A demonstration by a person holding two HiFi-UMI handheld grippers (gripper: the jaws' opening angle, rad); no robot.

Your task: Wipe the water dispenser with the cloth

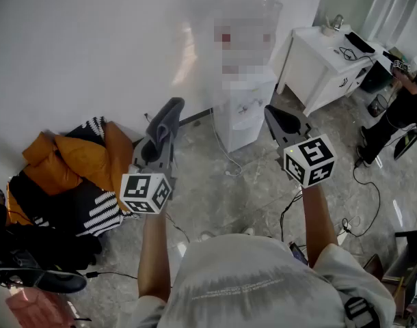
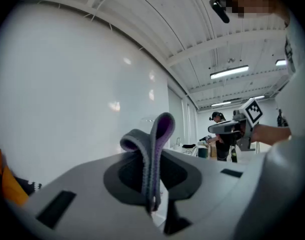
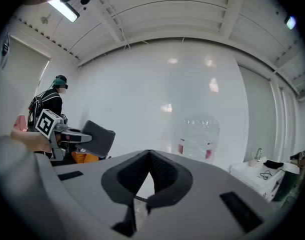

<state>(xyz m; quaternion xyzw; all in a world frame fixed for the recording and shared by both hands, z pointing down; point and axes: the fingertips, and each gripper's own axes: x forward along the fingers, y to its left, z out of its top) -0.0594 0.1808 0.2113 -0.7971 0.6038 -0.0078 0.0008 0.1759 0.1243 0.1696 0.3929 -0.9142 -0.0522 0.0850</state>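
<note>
The white water dispenser point(image 1: 244, 109) stands against the wall ahead, its clear bottle point(image 3: 198, 135) on top. A grey cloth point(image 1: 167, 118) with a purple inner side is folded over and stands up from my left gripper point(image 1: 160, 141), which is shut on it. In the left gripper view the cloth point(image 2: 153, 149) rises from between the jaws of the left gripper point(image 2: 153, 196). My right gripper point(image 1: 271, 115) is shut with nothing in it, just right of the dispenser's front and short of it. Its jaw tips meet in the right gripper point(image 3: 149, 155) view. Both grippers are held up, apart from the dispenser.
A pile of orange and black clothes point(image 1: 72, 173) lies on the floor at the left. A white table point(image 1: 325, 63) stands right of the dispenser, with a person point(image 1: 400, 111) beyond it. Cables point(image 1: 290, 210) run over the marble floor.
</note>
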